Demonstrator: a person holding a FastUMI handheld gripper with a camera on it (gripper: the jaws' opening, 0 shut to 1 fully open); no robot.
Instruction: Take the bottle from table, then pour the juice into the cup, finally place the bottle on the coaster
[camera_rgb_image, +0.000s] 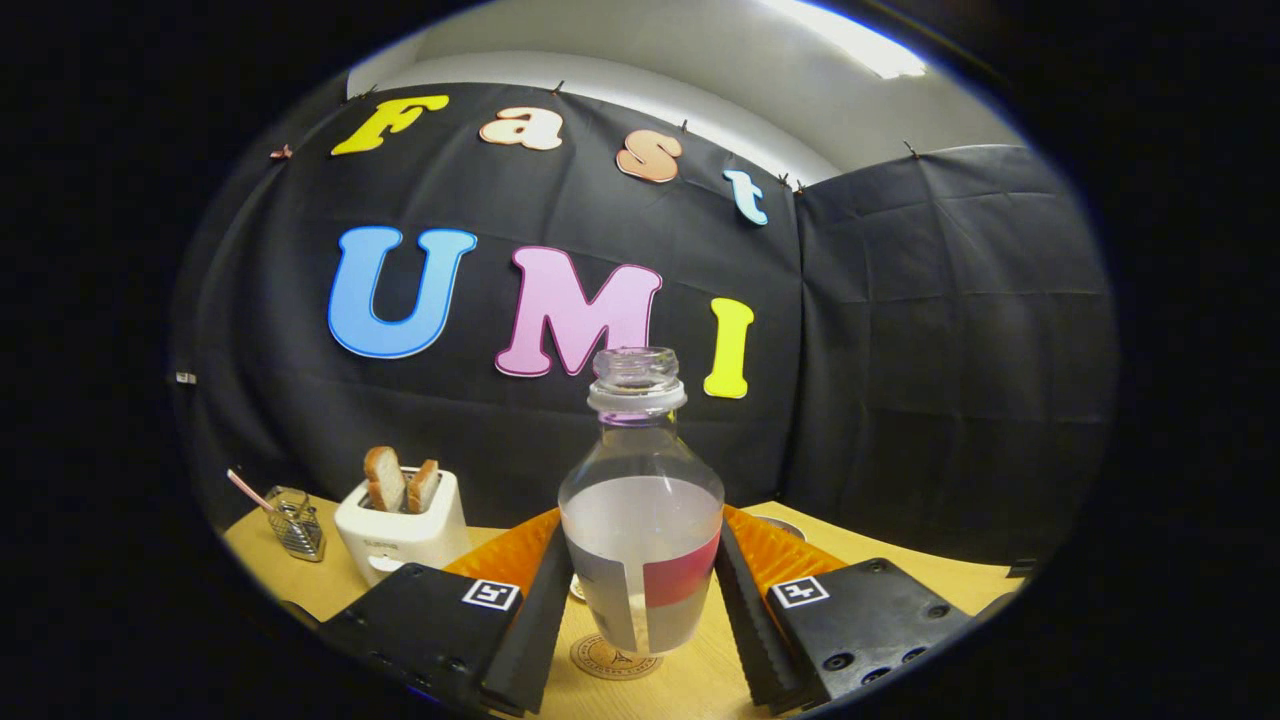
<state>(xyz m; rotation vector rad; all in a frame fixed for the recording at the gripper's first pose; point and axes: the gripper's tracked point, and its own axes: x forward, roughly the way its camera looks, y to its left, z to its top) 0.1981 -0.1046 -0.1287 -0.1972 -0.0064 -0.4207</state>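
Fingers (545, 620) closed from both sides on bottle (641, 520), ribbed black pads pressing its lower body, orange backing showing behind each. Gripper (640, 625) midway around label. Far left beyond fingers: small wire holder (295, 522) with a pink stick, then white toaster (400, 530) with two bread slices (400, 482) standing in its slots. Centre: bottle upright, cap off, pale liquid filling roughly the lower half, base just above or on round coaster (612, 658) on wooden table (900, 565); contact not clear. Right of bottle, behind right finger: a curved pale rim (778, 523), possibly the cup, too hidden to confirm. Probably last step, placing on coaster, though pour cannot be confirmed. Next: settle base flat within coaster ring, keep upright, then spread fingers evenly and withdraw straight back without tipping.
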